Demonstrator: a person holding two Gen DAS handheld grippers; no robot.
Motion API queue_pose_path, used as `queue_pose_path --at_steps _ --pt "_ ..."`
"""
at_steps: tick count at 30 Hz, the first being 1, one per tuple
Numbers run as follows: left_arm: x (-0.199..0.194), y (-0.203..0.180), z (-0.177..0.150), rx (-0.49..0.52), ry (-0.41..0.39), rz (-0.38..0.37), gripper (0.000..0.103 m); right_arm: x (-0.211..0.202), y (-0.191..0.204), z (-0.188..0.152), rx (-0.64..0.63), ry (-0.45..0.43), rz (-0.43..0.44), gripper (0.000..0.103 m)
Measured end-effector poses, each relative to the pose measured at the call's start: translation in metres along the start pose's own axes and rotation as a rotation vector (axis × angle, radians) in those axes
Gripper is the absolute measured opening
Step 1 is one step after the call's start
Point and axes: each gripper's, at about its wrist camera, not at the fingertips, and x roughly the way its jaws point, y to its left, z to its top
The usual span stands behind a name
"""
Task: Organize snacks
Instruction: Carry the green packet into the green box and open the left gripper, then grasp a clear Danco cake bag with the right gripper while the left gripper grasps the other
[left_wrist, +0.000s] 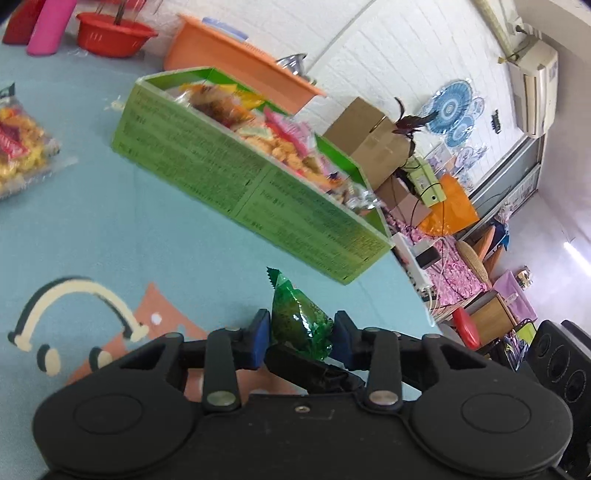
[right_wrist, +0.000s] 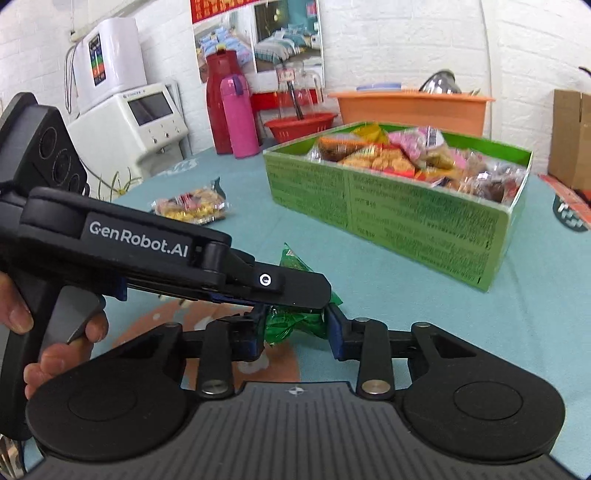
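A small green foil snack packet (left_wrist: 299, 321) sits between the blue pads of my left gripper (left_wrist: 301, 338), which press on both its sides just above the teal tablecloth (left_wrist: 110, 240). In the right wrist view the same green packet (right_wrist: 291, 325) is also squeezed between the pads of my right gripper (right_wrist: 295, 330). The left gripper (right_wrist: 314, 295), held in a hand, reaches across it from the left. Behind stands an open green box (left_wrist: 258, 199) (right_wrist: 406, 210) filled with several mixed snack bags. A clear bag of yellow snacks (left_wrist: 22, 147) (right_wrist: 192, 206) lies loose on the cloth.
Along the wall stand an orange basin (right_wrist: 410, 110), a red basket (right_wrist: 299, 127), a pink flask (right_wrist: 238, 118) and a red thermos (right_wrist: 218, 107). A cardboard box (right_wrist: 570, 136) stands at the right. The table's rounded edge (left_wrist: 417, 291) drops off to a cluttered floor.
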Motion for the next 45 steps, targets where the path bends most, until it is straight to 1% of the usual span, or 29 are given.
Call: queue_pose_path --at_steps 4,7,10,12,18,22,27,28,29,30,31,32,33,34,36,37,38,39,45 --pt "-0.004 -0.021 0.019 0.046 -0.049 -0.037 0.066 -0.016 -0.001 0.015 -0.035 -0.088 -0.040 0.058" --pt "-0.002 -0.035 0.034 0.081 -0.080 -0.056 0.066 -0.024 -0.009 0.028 -0.043 -0.150 -0.064 0.058" --pt "0.004 -0.049 0.048 0.119 -0.102 -0.071 0.066 -0.027 -0.018 0.039 -0.043 -0.193 -0.088 0.058" --pt "0.011 -0.053 0.057 0.127 -0.107 -0.088 0.067 -0.027 -0.024 0.047 -0.055 -0.219 -0.112 0.058" --pt "0.037 -0.059 0.079 0.162 -0.109 -0.106 0.067 -0.016 -0.046 0.061 -0.036 -0.260 -0.152 0.059" --pt "0.055 -0.055 0.092 0.160 -0.098 -0.135 0.067 -0.009 -0.056 0.064 -0.031 -0.279 -0.185 0.059" --pt "0.076 -0.053 0.102 0.181 -0.085 -0.133 0.068 0.002 -0.072 0.064 -0.014 -0.288 -0.202 0.058" --pt "0.081 -0.051 0.103 0.186 -0.082 -0.127 0.069 0.006 -0.074 0.062 -0.014 -0.287 -0.207 0.058" --pt "0.085 -0.050 0.103 0.194 -0.084 -0.117 0.076 0.010 -0.077 0.061 -0.014 -0.284 -0.211 0.059" --pt "0.089 -0.049 0.102 0.204 -0.094 -0.088 0.079 0.015 -0.079 0.059 -0.015 -0.278 -0.218 0.060" --pt "0.092 -0.048 0.099 0.215 -0.111 -0.047 0.103 0.021 -0.080 0.057 -0.021 -0.267 -0.233 0.061" --pt "0.093 -0.046 0.096 0.227 -0.127 -0.019 0.103 0.025 -0.080 0.054 -0.030 -0.256 -0.253 0.064" --pt "0.094 -0.044 0.093 0.235 -0.135 -0.003 0.103 0.027 -0.081 0.051 -0.040 -0.248 -0.270 0.069" --pt "0.095 -0.042 0.090 0.235 -0.130 0.001 0.103 0.028 -0.080 0.048 -0.047 -0.245 -0.274 0.071" --pt "0.095 -0.036 0.089 0.212 -0.115 0.000 0.103 0.028 -0.080 0.046 -0.045 -0.239 -0.272 0.089" --pt "0.094 -0.035 0.089 0.203 -0.115 0.004 0.103 0.027 -0.079 0.045 -0.043 -0.243 -0.277 0.093" --pt "0.092 -0.034 0.088 0.198 -0.117 0.008 0.103 0.026 -0.078 0.045 -0.045 -0.246 -0.284 0.100" --pt "0.088 -0.033 0.088 0.198 -0.123 0.009 0.103 0.024 -0.076 0.045 -0.051 -0.247 -0.288 0.103" --pt "0.054 -0.033 0.081 0.178 -0.163 0.009 0.103 0.005 -0.060 0.047 -0.065 -0.264 -0.271 0.103"
